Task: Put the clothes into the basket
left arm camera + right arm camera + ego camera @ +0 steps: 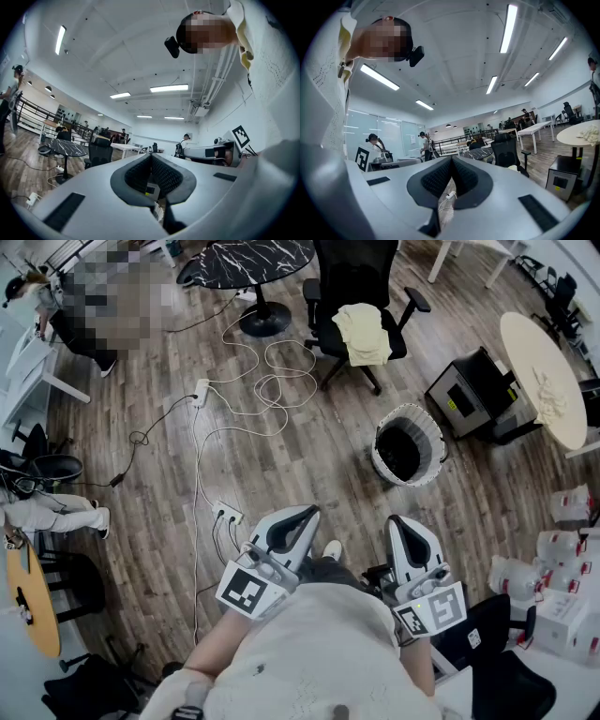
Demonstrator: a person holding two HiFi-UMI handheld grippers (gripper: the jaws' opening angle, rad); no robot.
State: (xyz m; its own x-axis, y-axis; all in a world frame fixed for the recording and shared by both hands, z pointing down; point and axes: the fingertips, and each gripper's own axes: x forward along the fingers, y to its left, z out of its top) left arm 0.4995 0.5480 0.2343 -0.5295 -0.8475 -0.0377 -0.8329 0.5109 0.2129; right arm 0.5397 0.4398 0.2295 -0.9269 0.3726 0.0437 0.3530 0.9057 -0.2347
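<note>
Yellow cloth on the black chair, basket on the floor near it, we hold the left hand-held gripper and right hand-held gripper closed, both empty

Head camera: on person's head, faces steeply down at wood floor; left gripper and right gripper close at bottom edge. Gripper cameras: each sits just behind own jaws, faces level across room, ceiling in frame. All three views share black office chair and marble table.
</note>
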